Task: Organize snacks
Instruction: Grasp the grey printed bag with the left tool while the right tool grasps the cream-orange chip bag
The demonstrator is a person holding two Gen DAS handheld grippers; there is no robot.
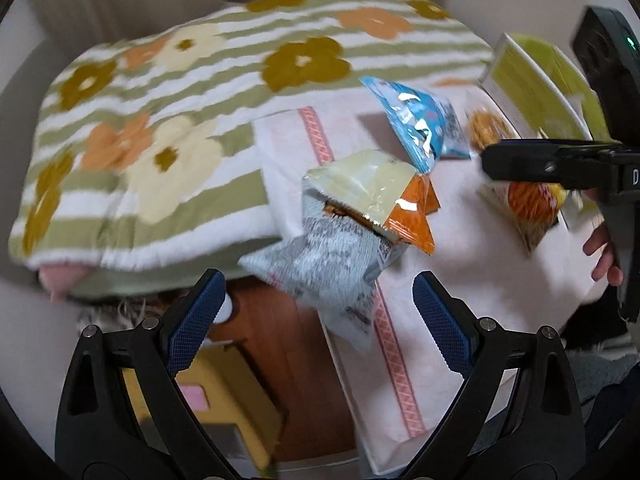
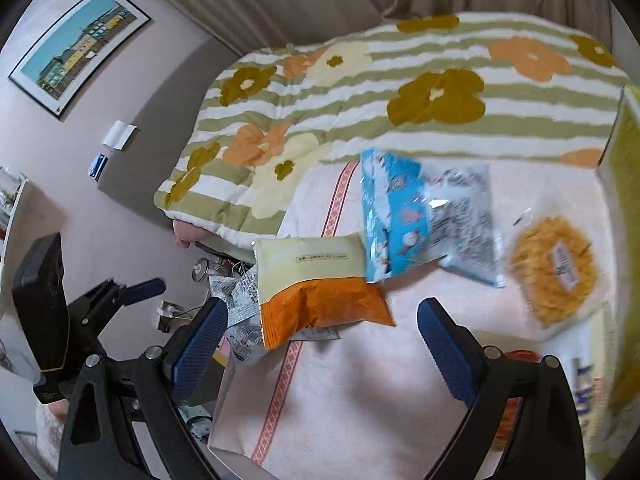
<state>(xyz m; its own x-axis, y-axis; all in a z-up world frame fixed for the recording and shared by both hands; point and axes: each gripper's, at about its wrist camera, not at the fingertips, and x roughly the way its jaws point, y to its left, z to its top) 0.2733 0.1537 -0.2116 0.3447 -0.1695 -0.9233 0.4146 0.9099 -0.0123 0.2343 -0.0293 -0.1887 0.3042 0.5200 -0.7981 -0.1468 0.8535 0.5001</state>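
From the left wrist, I am looking down on a loose heap of snack bags on a pale cloth (image 1: 460,264) with a pink woven stripe. My left gripper (image 1: 320,312) is standing spread wide, nothing between its pads. The grey-printed packet (image 1: 324,256) is lying right ahead of the opening, one corner hanging over the cloth's edge toward me. On top of it is leaning the cream-and-orange bag (image 1: 376,196), and beyond that the blue bag (image 1: 420,120). These are looking light, puffy and crinkly, with slick film, so I am judging a pinch on a flat sealed edge safer than squeezing the middle, where brittle contents could crush. The right gripper (image 1: 532,164) is showing at the right edge; its opening I cannot tell from here.

From the right wrist, my right gripper (image 2: 320,344) is also gaping wide and empty. The cream-and-orange bag (image 2: 316,276) is lying just ahead of it, nearer the left pad, overlapping the grey-printed packet (image 2: 240,312). The blue bag (image 2: 396,216) is sitting further out, and a clear-wrapped round yellow snack (image 2: 554,270) is off to the right, beside a yellow box (image 2: 624,168).
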